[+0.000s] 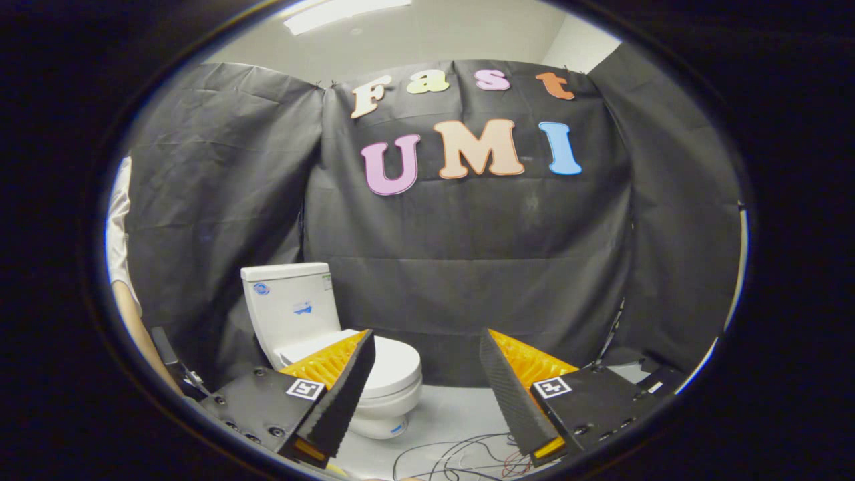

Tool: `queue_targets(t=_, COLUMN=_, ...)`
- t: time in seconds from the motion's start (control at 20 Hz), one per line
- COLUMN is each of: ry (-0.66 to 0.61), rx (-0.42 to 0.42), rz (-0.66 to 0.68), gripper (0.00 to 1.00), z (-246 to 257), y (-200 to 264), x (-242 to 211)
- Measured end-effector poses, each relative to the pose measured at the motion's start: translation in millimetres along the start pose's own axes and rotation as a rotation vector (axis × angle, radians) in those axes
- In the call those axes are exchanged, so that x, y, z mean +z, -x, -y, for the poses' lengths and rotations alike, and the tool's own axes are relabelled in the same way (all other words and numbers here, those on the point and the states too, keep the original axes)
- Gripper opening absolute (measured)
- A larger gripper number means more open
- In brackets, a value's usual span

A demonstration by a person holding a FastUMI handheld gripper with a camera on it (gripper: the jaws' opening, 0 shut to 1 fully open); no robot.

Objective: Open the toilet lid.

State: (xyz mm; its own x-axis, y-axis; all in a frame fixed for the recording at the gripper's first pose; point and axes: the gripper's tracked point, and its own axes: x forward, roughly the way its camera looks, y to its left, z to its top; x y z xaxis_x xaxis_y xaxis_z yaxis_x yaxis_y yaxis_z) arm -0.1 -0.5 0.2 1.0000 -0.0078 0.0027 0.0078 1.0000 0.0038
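Tongs [425,341] spread wide; left finger hides toilet lid [394,364] edge.

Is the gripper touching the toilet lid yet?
Apart. In the gripper view the gripper is open, and the closed toilet lid lies well beyond the fingertips, partly hidden behind the left finger, on the toilet.

1. The place is a makeshift recording booth, not a real bathroom: crumpled black cloth [467,254] hangs as walls on three sides.
2. A white toilet [320,334], its lid down, stands alone on a pale floor [461,414] against the cloth, with no plumbing or tiles seen around it.
3. Loose thin cables [461,454] lie tangled on the floor.
4. Above the cloth, a plain ceiling with a long strip light [347,13] suggests an office or lab room.
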Motion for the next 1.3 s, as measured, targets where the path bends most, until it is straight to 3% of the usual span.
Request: queue_targets(t=1.3, ry=0.002, rx=0.000, rz=-0.003, gripper=0.89, z=-0.9, y=1.4, x=1.8)
